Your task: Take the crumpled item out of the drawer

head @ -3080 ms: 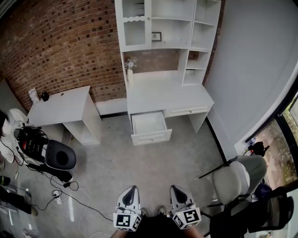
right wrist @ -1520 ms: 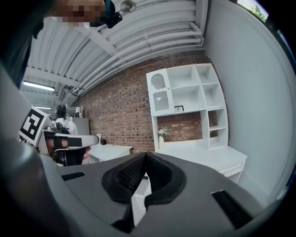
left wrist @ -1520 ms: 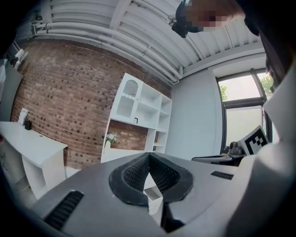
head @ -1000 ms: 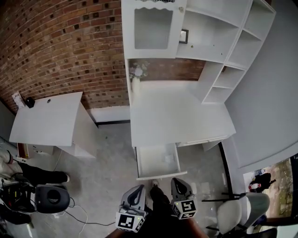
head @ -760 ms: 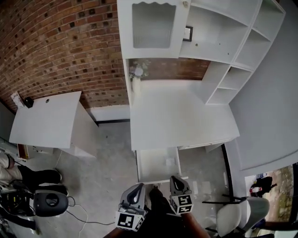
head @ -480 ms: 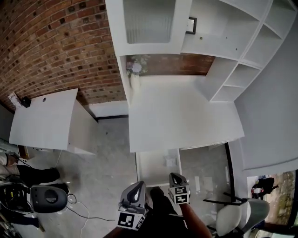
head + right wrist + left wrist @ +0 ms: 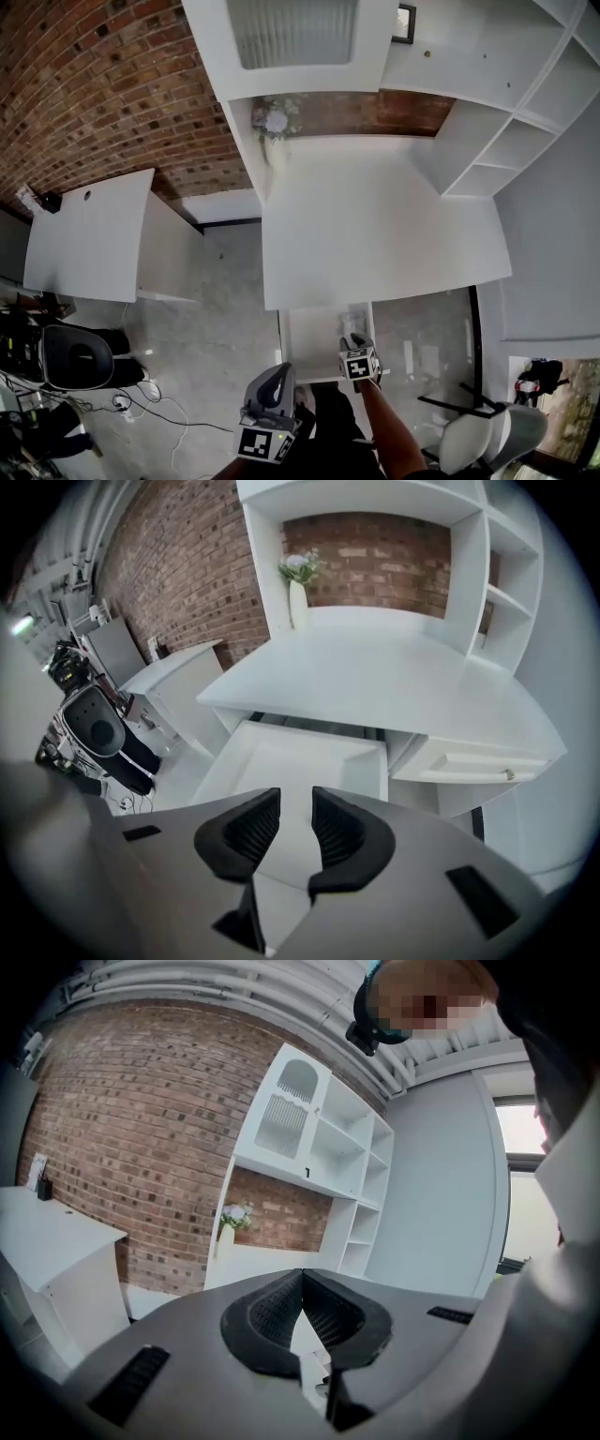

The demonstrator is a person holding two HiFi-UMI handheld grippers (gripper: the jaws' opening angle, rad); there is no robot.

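Note:
Under the white desk (image 7: 375, 225) the drawer (image 7: 285, 343) stands pulled out. A small pale lump, probably the crumpled item (image 7: 357, 320), lies blurred near the drawer's right back corner. My right gripper (image 7: 352, 341) hangs over the drawer's right side, pointing steeply down. Its jaws have just been opening and stand open with nothing between them. The right gripper view looks past the right gripper (image 7: 294, 797) at the drawer's (image 7: 300, 757) bare white floor; the item is hidden there. My left gripper (image 7: 279, 373) stays in front of the drawer, shut and empty, aimed at the shelves (image 7: 302, 1274).
A vase of flowers (image 7: 274, 122) stands at the desk's back left under the hutch. A second white table (image 7: 84, 234) is to the left, with a black chair (image 7: 70, 356) and floor cables (image 7: 131, 403) below it. A pale chair (image 7: 478, 441) is at the lower right.
I have come up to the desk. The right gripper went forward and down over the open drawer and its jaws parted. The left gripper moved forward a little.

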